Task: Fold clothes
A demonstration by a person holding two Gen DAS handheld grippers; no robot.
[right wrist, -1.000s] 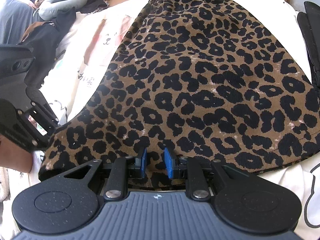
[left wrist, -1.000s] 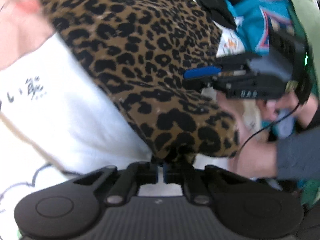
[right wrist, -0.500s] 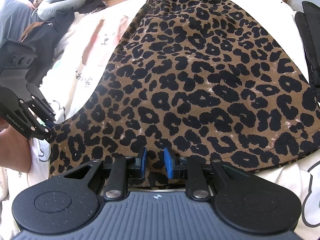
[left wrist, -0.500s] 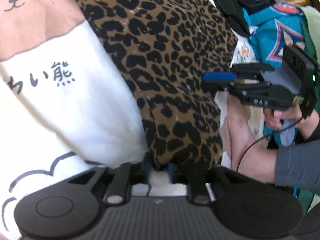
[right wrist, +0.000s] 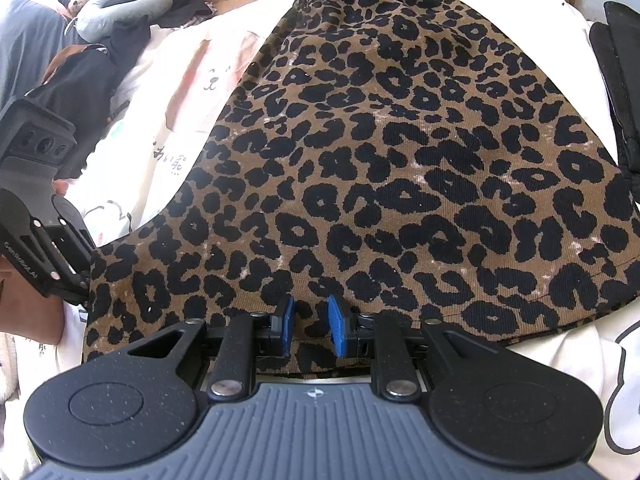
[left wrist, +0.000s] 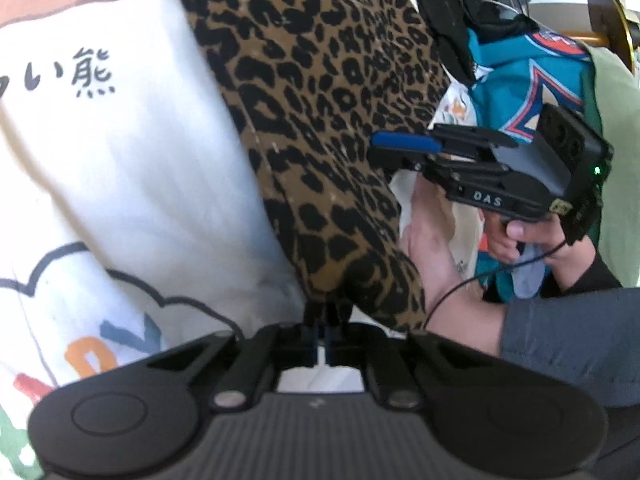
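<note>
The left tool [left wrist: 322,334] pinches the left bottom corner of the leopard skirt [right wrist: 400,152], which lies flat on a white sheet [right wrist: 176,128] with cartoon drawings, and the right tool [right wrist: 311,326] sits at the bottom edge with its 2 blue pads [right wrist: 335,326] apart.

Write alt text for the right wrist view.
A leopard-print skirt lies spread flat on a white printed sheet, waistband at the far end. The right gripper hovers open over the near hem, while the left gripper meets the hem's left corner.
</note>
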